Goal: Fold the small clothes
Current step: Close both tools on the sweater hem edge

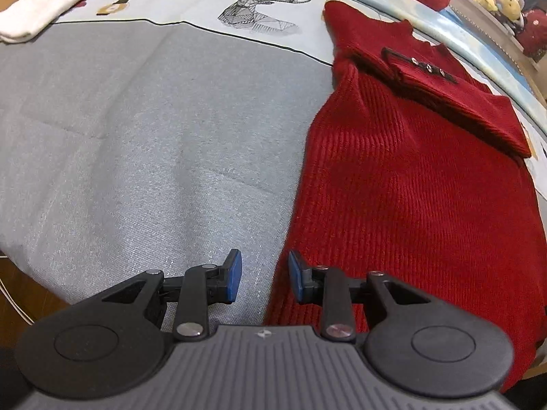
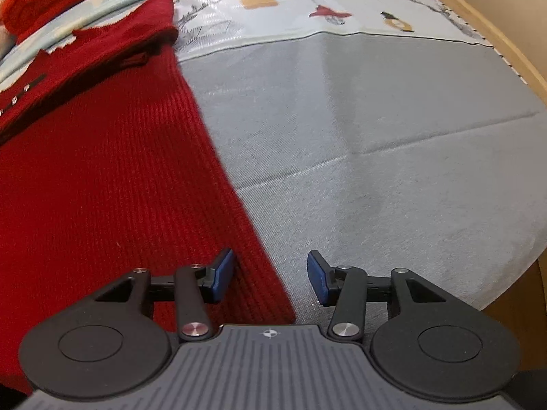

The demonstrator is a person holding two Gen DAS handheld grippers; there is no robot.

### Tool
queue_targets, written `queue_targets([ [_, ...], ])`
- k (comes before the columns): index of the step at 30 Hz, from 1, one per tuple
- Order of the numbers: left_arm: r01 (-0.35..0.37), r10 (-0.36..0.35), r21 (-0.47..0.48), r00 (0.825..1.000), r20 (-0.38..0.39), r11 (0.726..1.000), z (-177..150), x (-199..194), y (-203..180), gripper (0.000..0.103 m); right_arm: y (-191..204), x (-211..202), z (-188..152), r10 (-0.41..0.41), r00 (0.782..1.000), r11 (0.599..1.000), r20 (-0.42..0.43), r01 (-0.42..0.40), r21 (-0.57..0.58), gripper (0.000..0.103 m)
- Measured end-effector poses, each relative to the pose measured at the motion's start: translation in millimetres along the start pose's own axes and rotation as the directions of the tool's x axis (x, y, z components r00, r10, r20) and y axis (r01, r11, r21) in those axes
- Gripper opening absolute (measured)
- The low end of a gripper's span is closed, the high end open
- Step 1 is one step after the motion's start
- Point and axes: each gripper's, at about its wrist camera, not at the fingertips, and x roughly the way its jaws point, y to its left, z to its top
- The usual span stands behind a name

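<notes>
The red sweater (image 1: 410, 184) lies flat on the grey cloth (image 1: 154, 136) that covers the counter, its sleeves already folded across the chest, and its lower hem sits nearest both tools. The left hand-held gripper (image 1: 264, 276) hangs over the sweater's left hem corner, jaws narrowly parted and empty, the knit edge under its right pad and bare cloth under its left. The right hand-held gripper (image 2: 270, 278) stands at the opposite hem corner, jaws moderately wide and empty, the sweater's edge running between them. The main risk I see is a shallow bite: each tool straddles only the very edge, so a pad could close on one layer, or on the grey cloth underneath, and drag that cloth up with the fold. The left tool's narrow gap may also push the thick ribbed knit aside rather than take it in. Uneven lifts would skew the fold and could slide the sleeves off. Ahead of the left tool a white garment (image 1: 51, 3) lies well clear.
</notes>
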Motion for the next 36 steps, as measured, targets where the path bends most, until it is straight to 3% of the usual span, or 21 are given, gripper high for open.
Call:
queue_targets([
  [11,0.001,-0.001,0.001,1.0,-0.001,1.0,-4.1,1.6,-4.3,0.036,1.9,2.6,0.1,0.013,1.0,1.0,0.014,-0.013,-0.012,0.05],
  [17,0.089,-0.087,-0.085,0.996,0.02,0.992,-4.3,-8.4,7.5,0.037,0.2,2.4,-0.3,0.018,1.0,1.0,0.012,-0.018,-0.001,0.05],
  [21,0.155,-0.163,-0.13,0.985,-0.049,0.979,-9.2,-2.3,11.2,0.041,2.0,2.8,-1.8,0.019,1.0,1.0,0.009,-0.018,-0.009,0.05],
  [24,0.141,-0.152,-0.097,0.981,-0.121,0.985,-13.7,7.2,5.6,0.042,0.3,3.6,-1.6,0.021,1.0,1.0,0.008,-0.021,-0.001,0.049],
  [26,0.13,-0.136,-0.053,0.983,-0.123,0.99,-15.5,6.7,-0.9,0.042,-0.5,3.8,-1.8,0.034,0.999,0.999,0.001,-0.034,0.003,0.045],
  [31,0.122,-0.124,-0.021,0.984,-0.125,0.992,-17.0,7.3,-7.6,0.041,3.2,1.3,-4.7,0.07,0.998,0.997,0.0,-0.07,-0.031,0.015],
  [36,0.096,-0.088,0.066,0.989,-0.115,0.993,-20.8,6.4,-18.5,0.018,2.1,-2.2,-4.7,0.078,0.997,0.996,0.009,-0.077,-0.032,0.012],
])
